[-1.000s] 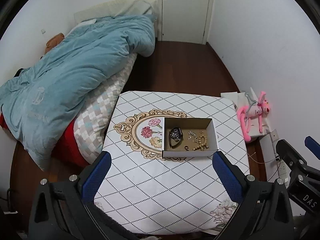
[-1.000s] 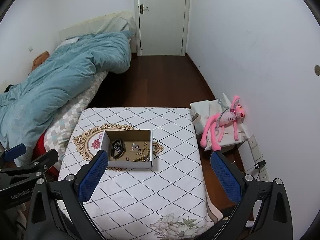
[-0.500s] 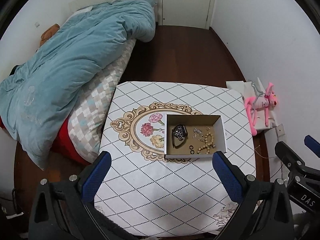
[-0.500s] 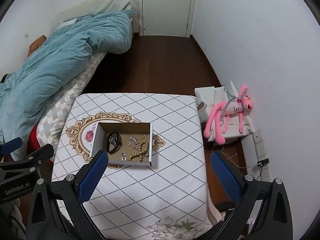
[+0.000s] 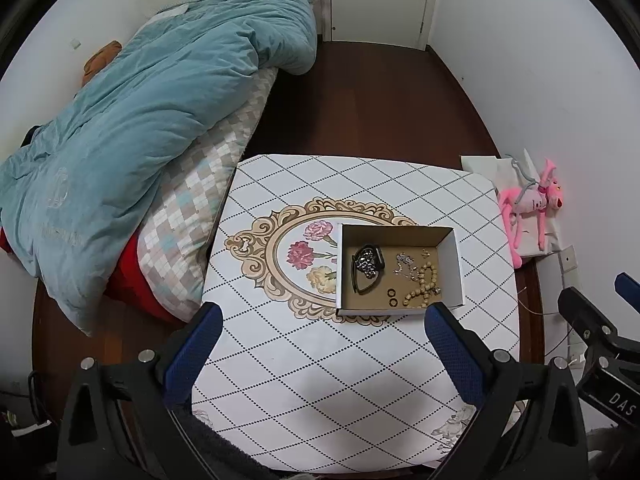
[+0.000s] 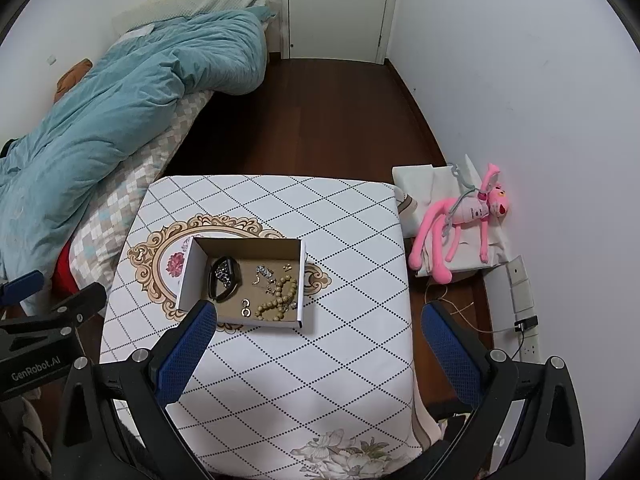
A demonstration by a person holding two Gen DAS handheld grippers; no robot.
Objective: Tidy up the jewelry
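Observation:
An open cardboard box (image 5: 452,248) (image 6: 192,268) sits on the patterned table (image 5: 320,380) (image 6: 320,360). Inside lie a dark watch (image 5: 366,266) (image 6: 224,276), a silver chain (image 5: 404,262) (image 6: 266,274), a wooden bead bracelet (image 5: 424,286) (image 6: 280,300) and two small rings (image 5: 392,296) (image 6: 245,307). My left gripper (image 5: 324,352) is open and empty, held above the table's near side. My right gripper (image 6: 320,348) is open and empty, above the table to the right of the box.
A bed with a teal duvet (image 5: 132,120) (image 6: 120,108) borders the table's left. A pink plush toy (image 5: 532,204) (image 6: 460,220) lies on white cloth by the right wall. Dark wood floor (image 5: 360,100) leads to a closed door (image 6: 336,4).
Both grippers have tilted downward and come closer over the table; the box now sits lower and larger in both views. Both grippers stay open.

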